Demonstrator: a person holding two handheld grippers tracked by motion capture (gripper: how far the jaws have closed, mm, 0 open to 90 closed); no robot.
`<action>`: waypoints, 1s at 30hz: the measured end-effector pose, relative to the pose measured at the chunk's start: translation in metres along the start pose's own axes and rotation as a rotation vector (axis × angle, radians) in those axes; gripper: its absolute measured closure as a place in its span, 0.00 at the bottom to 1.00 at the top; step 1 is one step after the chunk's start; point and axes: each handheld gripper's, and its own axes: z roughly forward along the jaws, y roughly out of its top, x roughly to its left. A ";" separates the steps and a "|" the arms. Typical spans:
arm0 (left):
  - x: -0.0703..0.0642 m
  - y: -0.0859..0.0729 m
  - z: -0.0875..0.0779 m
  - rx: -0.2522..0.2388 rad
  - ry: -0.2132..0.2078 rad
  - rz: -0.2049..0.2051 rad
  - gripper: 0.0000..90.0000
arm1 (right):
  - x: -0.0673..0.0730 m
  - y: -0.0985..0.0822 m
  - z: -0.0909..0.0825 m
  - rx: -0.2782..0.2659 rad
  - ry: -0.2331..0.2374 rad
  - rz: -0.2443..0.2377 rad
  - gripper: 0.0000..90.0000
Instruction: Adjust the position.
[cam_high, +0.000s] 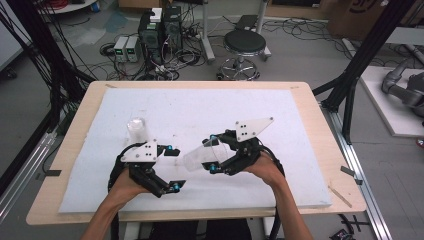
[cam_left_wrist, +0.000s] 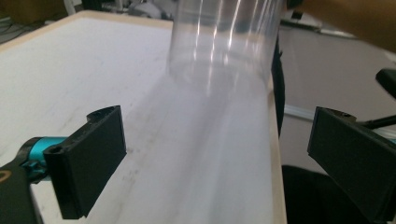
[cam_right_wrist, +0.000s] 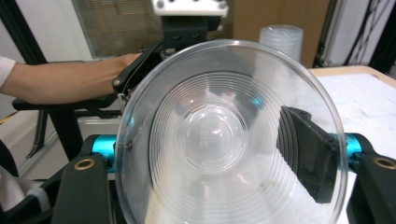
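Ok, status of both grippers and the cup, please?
Left gripper open, empty. Right gripper shut on clear cup, held sideways. Cup stack stands behind left.

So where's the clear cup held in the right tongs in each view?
High view: clear plastic cup just below centre, tipped sideways.
Left gripper view: cup at top centre, blurred.
Right gripper view: cup at centre, open mouth toward the camera.
Shared landmark: the white board on the table.
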 end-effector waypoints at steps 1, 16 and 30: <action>0.000 -0.006 -0.003 0.019 0.010 -0.005 0.05 | -0.001 0.000 -0.002 0.018 -0.021 0.008 0.34; 0.002 -0.042 -0.031 0.054 0.088 -0.052 0.05 | -0.009 0.008 -0.006 0.192 -0.175 0.067 0.35; 0.005 -0.074 -0.066 0.020 0.240 -0.111 0.05 | -0.020 0.013 0.002 0.391 -0.327 0.109 0.36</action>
